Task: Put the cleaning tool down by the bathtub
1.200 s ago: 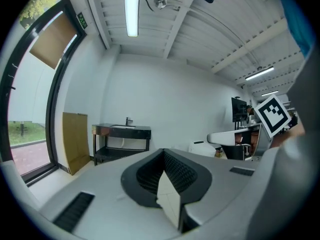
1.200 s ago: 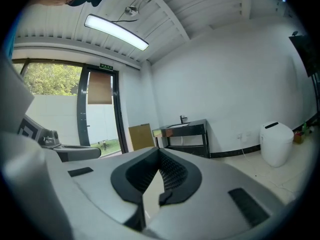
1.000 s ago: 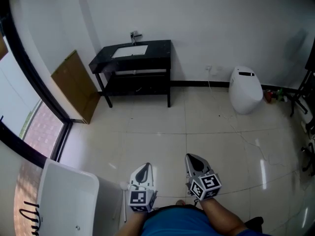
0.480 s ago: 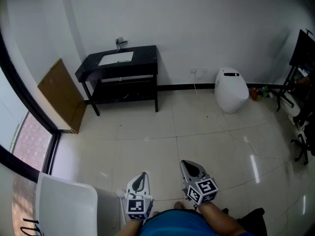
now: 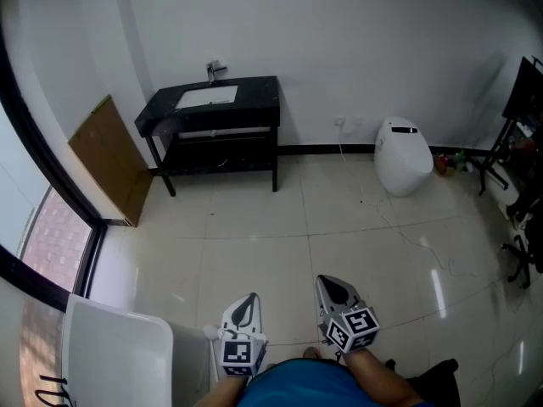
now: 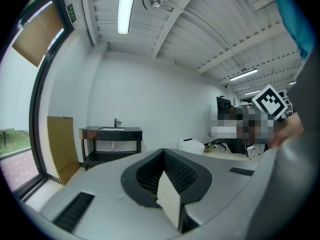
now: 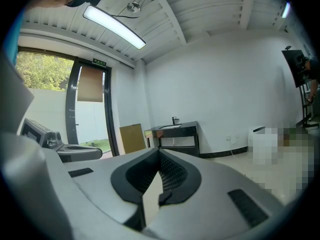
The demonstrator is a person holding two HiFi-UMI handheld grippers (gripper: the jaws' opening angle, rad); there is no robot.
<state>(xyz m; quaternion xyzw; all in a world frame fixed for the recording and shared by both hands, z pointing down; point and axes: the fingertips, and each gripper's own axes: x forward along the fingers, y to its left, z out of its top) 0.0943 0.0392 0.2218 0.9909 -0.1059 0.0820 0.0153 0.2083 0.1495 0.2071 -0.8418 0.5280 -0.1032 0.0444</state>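
Two handheld tongs: the left tongs (image 5: 249, 305) and the right tongs (image 5: 335, 288). Two marker cubes, one on each: the left cube (image 5: 240, 356) and the right cube (image 5: 354, 329). One white bathtub (image 5: 114, 359). One black bench (image 5: 259, 100), with one sink (image 5: 206, 97) and one tap (image 5: 215, 69). One white toilet (image 5: 402, 155). One brown board (image 5: 109, 159) leaning on the wall. One strip light (image 6: 125, 9) on the ceiling
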